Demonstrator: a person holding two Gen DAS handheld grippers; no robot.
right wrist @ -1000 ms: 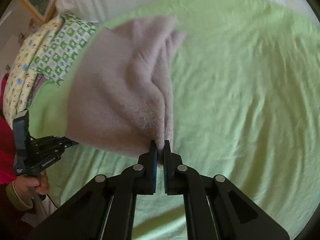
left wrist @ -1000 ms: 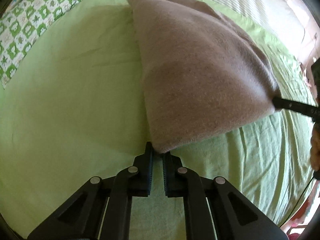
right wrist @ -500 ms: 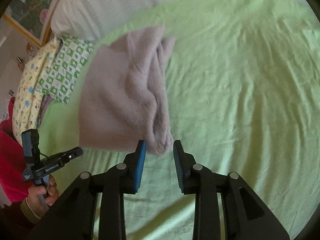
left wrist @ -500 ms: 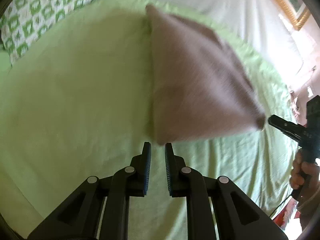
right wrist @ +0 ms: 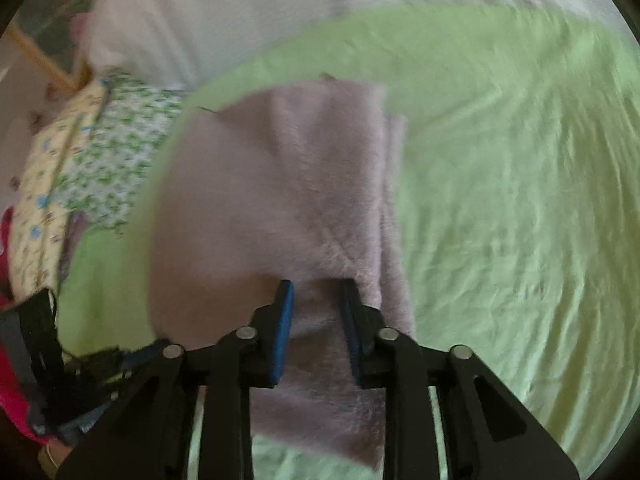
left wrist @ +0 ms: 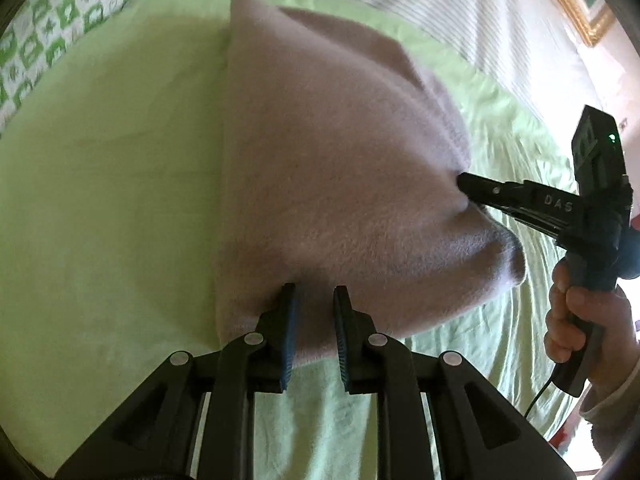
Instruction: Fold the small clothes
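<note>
A folded fuzzy lilac-grey cloth (left wrist: 340, 184) is spread on the light green bed sheet (left wrist: 100, 200). The left gripper (left wrist: 314, 304) is held open at its near edge. The right gripper (right wrist: 316, 300) is likewise open over the cloth.

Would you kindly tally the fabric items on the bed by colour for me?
Mauve fleece garment: 1
Light green sheet: 1
Green-and-white patterned cloth: 1
Yellow patterned cloth: 1
White striped bedding: 1
Total: 5
</note>
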